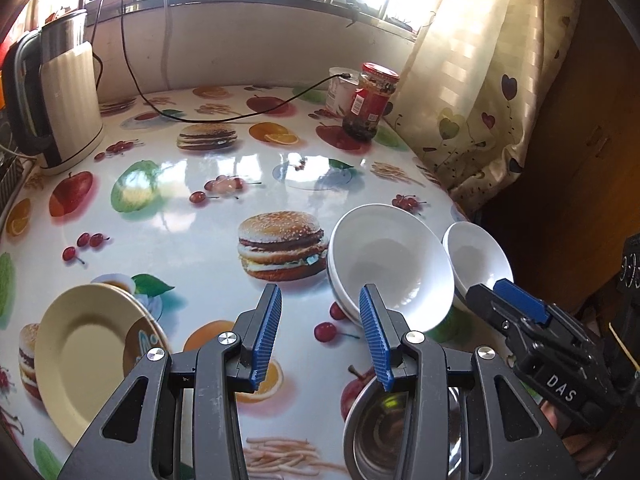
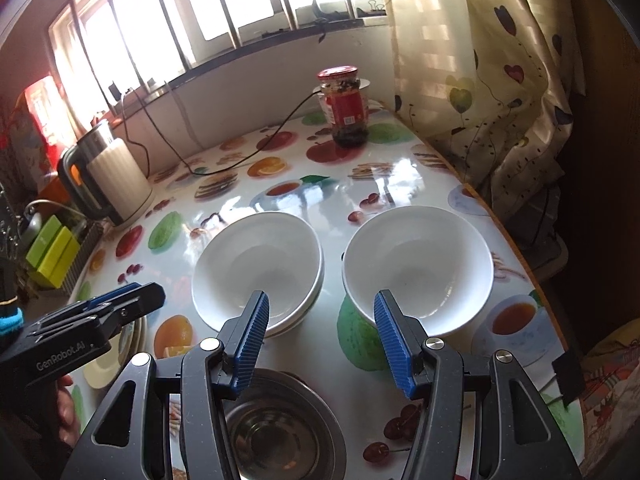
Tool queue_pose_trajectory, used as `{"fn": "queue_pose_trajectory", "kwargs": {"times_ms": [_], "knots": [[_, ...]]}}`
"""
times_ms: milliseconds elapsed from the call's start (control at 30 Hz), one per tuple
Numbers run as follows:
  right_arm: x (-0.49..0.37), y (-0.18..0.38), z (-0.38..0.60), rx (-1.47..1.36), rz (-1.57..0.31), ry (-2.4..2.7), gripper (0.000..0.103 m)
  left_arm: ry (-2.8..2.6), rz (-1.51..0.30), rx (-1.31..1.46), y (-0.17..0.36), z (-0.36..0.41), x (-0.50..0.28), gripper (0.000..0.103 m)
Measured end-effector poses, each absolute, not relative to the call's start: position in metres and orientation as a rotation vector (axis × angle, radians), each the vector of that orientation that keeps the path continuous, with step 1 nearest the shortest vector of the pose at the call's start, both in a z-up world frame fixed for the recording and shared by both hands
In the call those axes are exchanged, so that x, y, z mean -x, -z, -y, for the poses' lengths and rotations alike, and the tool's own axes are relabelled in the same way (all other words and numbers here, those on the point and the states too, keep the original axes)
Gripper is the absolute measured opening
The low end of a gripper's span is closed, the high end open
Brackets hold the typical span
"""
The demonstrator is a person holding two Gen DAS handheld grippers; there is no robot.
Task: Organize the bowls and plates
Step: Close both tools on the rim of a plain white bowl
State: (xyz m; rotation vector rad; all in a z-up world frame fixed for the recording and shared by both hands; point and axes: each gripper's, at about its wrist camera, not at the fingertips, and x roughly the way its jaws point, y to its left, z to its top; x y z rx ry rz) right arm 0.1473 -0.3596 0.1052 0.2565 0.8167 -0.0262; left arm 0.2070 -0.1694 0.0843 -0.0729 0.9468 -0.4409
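Your left gripper [image 1: 320, 328] has its blue pads apart with nothing between them; it hangs over the tabletop [image 1: 192, 216]. Your right gripper [image 2: 318, 334] is likewise spread and empty, its pads framing the gap between the two white bowl groups.

Just past your left pads sits the stacked white bowls [image 1: 390, 268], mouth up, tilted slightly. To their right stands the single white bowl [image 1: 478, 258], mouth up, close beside the stack and apart from it, near the table's right edge [image 2: 516, 248]. The steel bowl [image 2: 280, 432] lies right under your right gripper, mouth up. The cream plate [image 1: 86, 356] lies at your left, one edge resting on another dish, so it tilts.

Open tabletop stretches ahead to the jar [image 2: 346, 108] and kettle [image 1: 66, 104]; the curtain [image 2: 480, 80] hangs just past the right edge.
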Motion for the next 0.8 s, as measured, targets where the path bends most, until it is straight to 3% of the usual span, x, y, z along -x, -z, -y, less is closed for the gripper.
{"fn": "queue_pose_trajectory", "kwargs": {"times_ms": [300, 800], "knots": [[-0.164, -0.096, 0.358, -0.231, -0.82, -0.013, 0.054, 0.432, -0.979, 0.056, -0.072, 0.181, -0.222, 0.042], [-0.185, -0.089, 0.359, -0.204, -0.846, -0.061, 0.034, 0.445, -1.0, 0.058, -0.063, 0.189, -0.233, 0.042]]}}
